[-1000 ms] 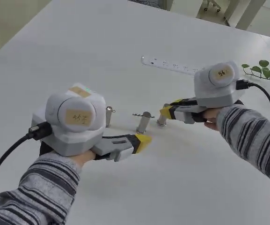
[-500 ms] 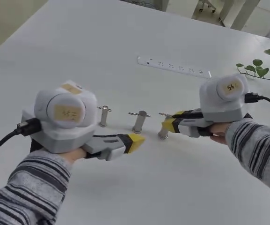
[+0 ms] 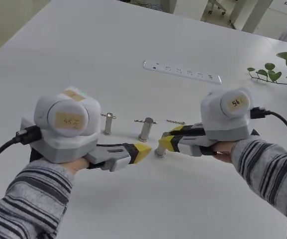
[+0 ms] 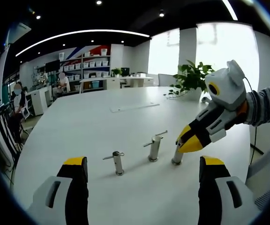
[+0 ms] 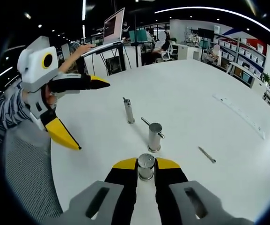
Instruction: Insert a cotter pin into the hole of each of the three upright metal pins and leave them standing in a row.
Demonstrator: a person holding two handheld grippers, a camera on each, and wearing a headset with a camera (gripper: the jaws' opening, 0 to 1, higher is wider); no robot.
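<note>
The right gripper (image 5: 146, 168) is clamped on the nearest metal pin (image 5: 146, 161). Its two yellow-tipped jaws press against either side of the shaft, and the pin's round top shows between the jaw tips. The pin stands upright on the white table (image 3: 83, 45).

Straight ahead of those jaw tips, just beyond them, stands the middle metal pin (image 5: 154, 136). It is upright, with a cotter pin (image 3: 139, 120) passing crosswise through its head. Farther ahead on the same line is the far metal pin (image 5: 129, 111), also upright, with a second cotter pin (image 4: 109, 156) sticking out near its top. Ahead and to the right of the right gripper's jaws, a loose cotter pin (image 5: 207, 154) lies flat on the table, apart from all three metal pins.

The left gripper (image 4: 142, 163) has its jaws spread wide and holds nothing. In the left gripper view the three metal pins stand in a row ahead of it, in the gap between its jaws. The right gripper reaches in from the right onto the pin at the right-hand end of the row. In the head view the left gripper's yellow tip sits near the clamped pin without touching it.

Well beyond the row, on the far side from both grippers, a white power strip (image 3: 182, 72) lies on the table. A leafy plant sprig (image 3: 282, 67) rests well beyond the right gripper, to its right.
</note>
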